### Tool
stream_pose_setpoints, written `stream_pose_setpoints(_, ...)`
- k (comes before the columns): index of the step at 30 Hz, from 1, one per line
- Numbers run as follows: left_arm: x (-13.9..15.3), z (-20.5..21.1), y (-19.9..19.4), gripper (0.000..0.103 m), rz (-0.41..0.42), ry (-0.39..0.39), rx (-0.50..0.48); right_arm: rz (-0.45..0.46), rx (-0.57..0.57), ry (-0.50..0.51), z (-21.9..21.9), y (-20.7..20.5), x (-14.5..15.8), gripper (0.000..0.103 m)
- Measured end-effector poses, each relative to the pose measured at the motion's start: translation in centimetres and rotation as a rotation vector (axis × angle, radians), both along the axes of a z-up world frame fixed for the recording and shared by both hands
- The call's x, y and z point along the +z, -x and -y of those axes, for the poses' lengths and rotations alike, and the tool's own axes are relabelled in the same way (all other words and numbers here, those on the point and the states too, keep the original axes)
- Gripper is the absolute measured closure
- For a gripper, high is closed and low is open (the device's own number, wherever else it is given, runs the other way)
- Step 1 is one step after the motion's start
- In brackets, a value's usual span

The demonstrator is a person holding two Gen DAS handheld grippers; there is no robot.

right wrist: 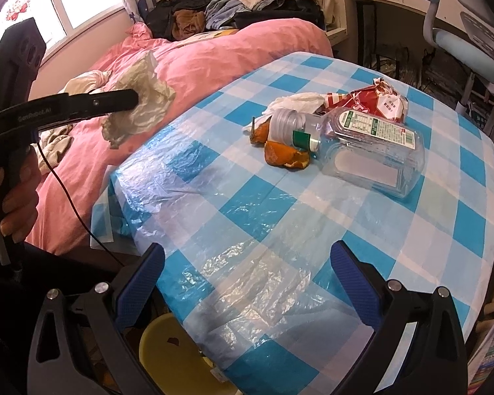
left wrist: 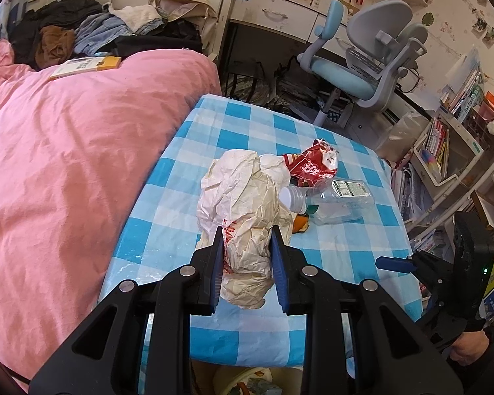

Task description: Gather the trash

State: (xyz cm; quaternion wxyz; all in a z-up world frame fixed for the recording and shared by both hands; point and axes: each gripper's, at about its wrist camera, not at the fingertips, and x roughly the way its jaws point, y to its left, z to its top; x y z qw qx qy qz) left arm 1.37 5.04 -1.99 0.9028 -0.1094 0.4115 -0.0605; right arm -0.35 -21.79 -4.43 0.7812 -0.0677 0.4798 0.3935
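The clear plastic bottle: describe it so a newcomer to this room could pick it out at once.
Start at the blue-and-white checked table beside the pink bed. In the small litter pile near the table's far end, the clear plastic bottle lies on its side, neck on orange peel, red wrapper behind. It alone is transparent, with a green-printed white label.

bedroom: pink bed (left wrist: 66, 164), desk chair (left wrist: 362, 65)
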Motion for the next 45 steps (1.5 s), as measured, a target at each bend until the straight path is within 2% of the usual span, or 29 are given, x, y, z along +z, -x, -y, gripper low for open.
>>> stream_pose_setpoints(8, 0.2, -0.4, 0.2, 0.078, 0.013, 0.016, 0.02, 0.07, -0.036, 0.024, -0.6, -0.3, 0.8, 0.006)
stream_pose_setpoints(16, 0.4, -2.1, 0.1, 0.078, 0.015, 0.07, 0.077, 0.107, -0.16, -0.002, 0.8, -2.4, 1.7, 0.006)
stream_pose_setpoints(19, 0.4, -2.2, 0.2, 0.078, 0.017, 0.087, 0.076, 0.125, -0.155, 0.029, -0.3, -2.7, 1.2, 0.006)
stream_pose_setpoints(24, 0.3, -2.2, 0.0, 0.078, 0.012, 0.099, 0.073, 0.104, -0.148, 0.001, -2.8, -3.8, 0.1, 0.006)
stream_pose_setpoints(28, 0.2, -2.3, -0.1, 0.078, 0.008, 0.111, 0.07, 0.104, -0.139, 0.028, -5.3, -4.7, -1.4, 0.006)
stream_pose_setpoints(36, 0.3, -2.6, -0.3, 0.078, 0.008, 0.143, 0.061, 0.11, -0.153, 0.068, -7.1, -6.2, -3.4, 0.008)
stream_pose_setpoints(39, 0.3, -2.8, -0.3, 0.078, 0.01, 0.153, 0.063, 0.107, -0.149, 0.077, -7.1, -6.3, -3.9, 0.023)
stream_pose_setpoints(42, 0.4, -2.7, -0.3, 0.078, 0.011, 0.153, 0.062, 0.097, -0.15, 0.072, -6.9, -6.6, -4.1, 0.047)
stream_pose_setpoints(43, 0.3, -2.7, -0.3, 0.078, 0.008, 0.152, 0.061, 0.09, -0.149, 0.065, -6.9, -6.7, -4.2, 0.059)
stream_pose_setpoints(45, 0.3, -2.6, -0.3, 0.078, 0.005, 0.15, 0.058, 0.082, -0.139, 0.051, -6.7, -6.6, -4.1, 0.068)
